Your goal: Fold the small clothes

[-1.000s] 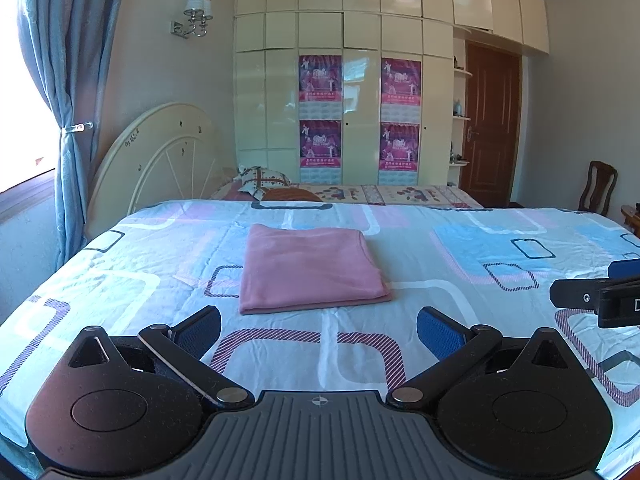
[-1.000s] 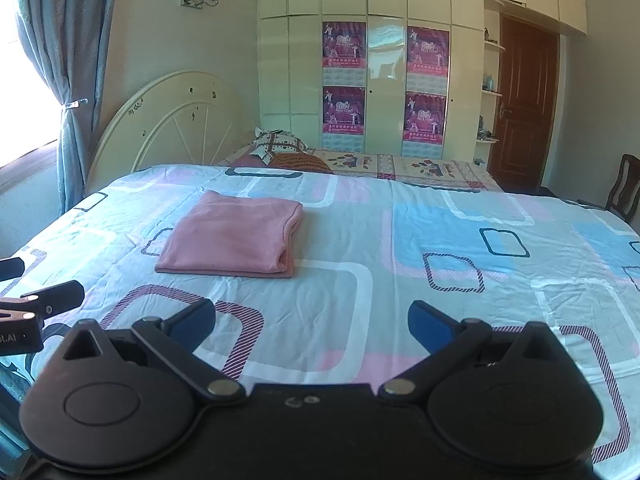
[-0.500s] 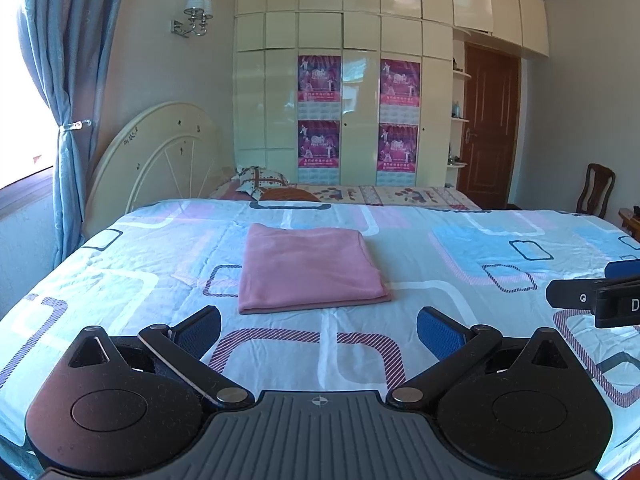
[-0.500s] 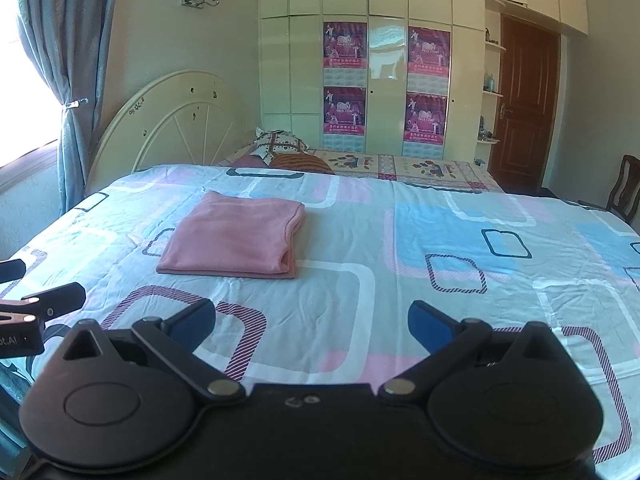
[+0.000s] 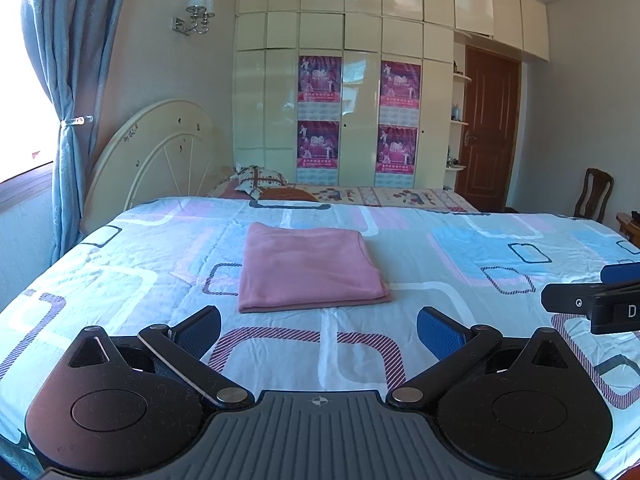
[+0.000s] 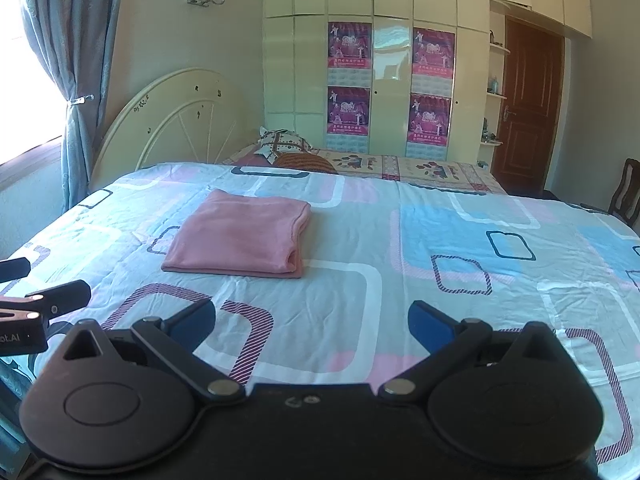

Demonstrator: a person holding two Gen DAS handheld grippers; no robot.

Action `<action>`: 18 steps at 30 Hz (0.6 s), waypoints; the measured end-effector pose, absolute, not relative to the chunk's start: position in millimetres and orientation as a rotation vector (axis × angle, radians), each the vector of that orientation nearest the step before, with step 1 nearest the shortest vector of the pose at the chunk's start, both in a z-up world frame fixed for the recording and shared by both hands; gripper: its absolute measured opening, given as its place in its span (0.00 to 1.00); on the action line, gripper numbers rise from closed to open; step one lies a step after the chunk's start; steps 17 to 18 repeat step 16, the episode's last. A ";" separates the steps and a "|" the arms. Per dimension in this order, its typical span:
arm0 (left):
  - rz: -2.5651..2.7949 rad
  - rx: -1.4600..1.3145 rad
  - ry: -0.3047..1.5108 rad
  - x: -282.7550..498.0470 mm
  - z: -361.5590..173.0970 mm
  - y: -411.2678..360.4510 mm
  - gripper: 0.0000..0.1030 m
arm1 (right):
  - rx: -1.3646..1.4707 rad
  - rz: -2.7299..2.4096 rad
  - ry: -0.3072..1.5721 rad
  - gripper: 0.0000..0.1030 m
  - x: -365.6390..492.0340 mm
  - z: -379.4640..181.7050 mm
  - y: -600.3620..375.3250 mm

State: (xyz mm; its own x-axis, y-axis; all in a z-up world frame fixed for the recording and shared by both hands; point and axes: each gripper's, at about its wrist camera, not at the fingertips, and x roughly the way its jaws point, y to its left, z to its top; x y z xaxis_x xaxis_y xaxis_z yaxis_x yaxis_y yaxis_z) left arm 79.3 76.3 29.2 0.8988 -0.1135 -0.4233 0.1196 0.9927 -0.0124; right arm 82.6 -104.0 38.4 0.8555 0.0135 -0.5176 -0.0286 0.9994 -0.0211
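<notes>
A pink garment (image 5: pixel 308 266) lies folded into a flat rectangle on the patterned bedsheet (image 5: pixel 440 264), just beyond my left gripper (image 5: pixel 319 330). That gripper is open, its blue pads spread wide over the sheet with nothing between them. In the right wrist view the same pink garment (image 6: pixel 244 234) sits ahead and to the left of my right gripper (image 6: pixel 312 322), which is also open and empty. Each gripper shows at the edge of the other's view: the right gripper (image 5: pixel 592 300) at the right edge, the left gripper (image 6: pixel 36 304) at the left edge.
The bed (image 6: pixel 480 240) fills the foreground. A cream headboard (image 5: pixel 156 152) stands at the left, with pillows (image 5: pixel 260 178) and a second patterned cover behind. A wardrobe (image 5: pixel 360 80) with posters, a brown door (image 5: pixel 488 128), a chair (image 5: pixel 596 194) and a blue curtain (image 5: pixel 68 80) surround it.
Almost nothing: both grippers stay open and hover in place with only a slight drift. The pink garment has not moved.
</notes>
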 end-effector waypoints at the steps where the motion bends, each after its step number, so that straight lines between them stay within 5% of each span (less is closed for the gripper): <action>1: -0.122 0.014 0.435 78.9 29.4 75.9 1.00 | -0.030 0.022 0.545 0.99 82.7 37.9 -102.9; 18: -0.133 0.029 0.422 72.1 26.3 74.2 1.00 | -0.042 0.030 0.543 0.99 81.2 39.5 -101.6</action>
